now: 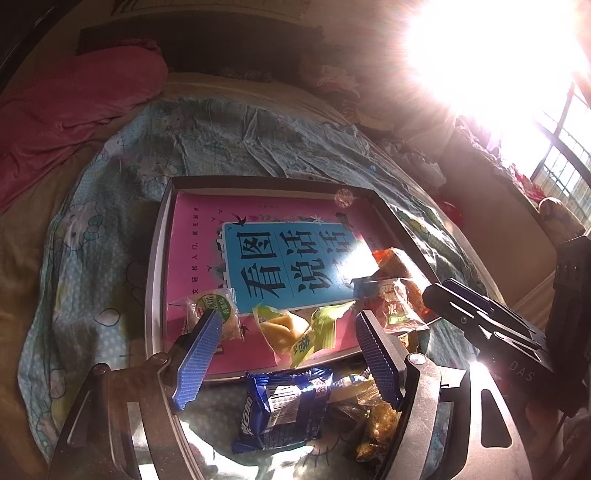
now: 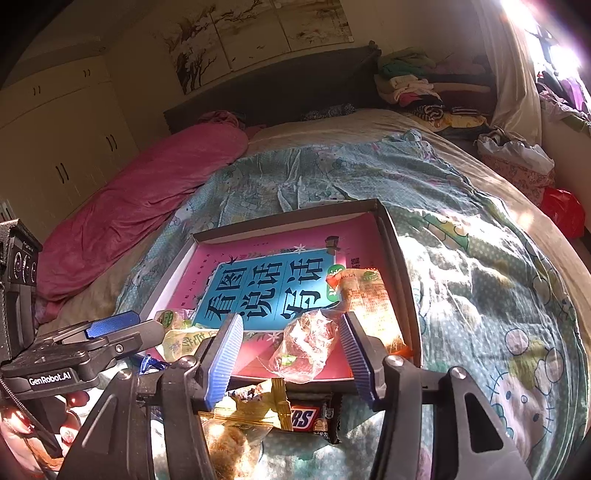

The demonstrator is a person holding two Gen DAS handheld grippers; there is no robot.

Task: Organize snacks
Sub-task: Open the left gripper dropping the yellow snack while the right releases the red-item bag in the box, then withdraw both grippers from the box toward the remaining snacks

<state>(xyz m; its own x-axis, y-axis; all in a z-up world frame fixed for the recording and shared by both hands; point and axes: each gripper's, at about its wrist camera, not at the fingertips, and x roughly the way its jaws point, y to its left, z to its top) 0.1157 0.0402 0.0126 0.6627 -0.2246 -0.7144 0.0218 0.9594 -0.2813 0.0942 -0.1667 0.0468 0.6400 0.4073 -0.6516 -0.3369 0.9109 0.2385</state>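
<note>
Blue-padded left gripper (image 1: 286,341) gapes empty over 2 green snack packets (image 1: 295,332) in the box (image 1: 155,295), while the blue wrapped snack (image 1: 280,406) lies crosswise just below, nearer it than the half-open right gripper (image 2: 291,354).

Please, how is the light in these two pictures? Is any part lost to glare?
Left wrist view: strong sun flare washes out the upper right; the book stays readable. Right wrist view: milder glare at the window corner, bright patches on the quilt; both views bend at the edges.
</note>
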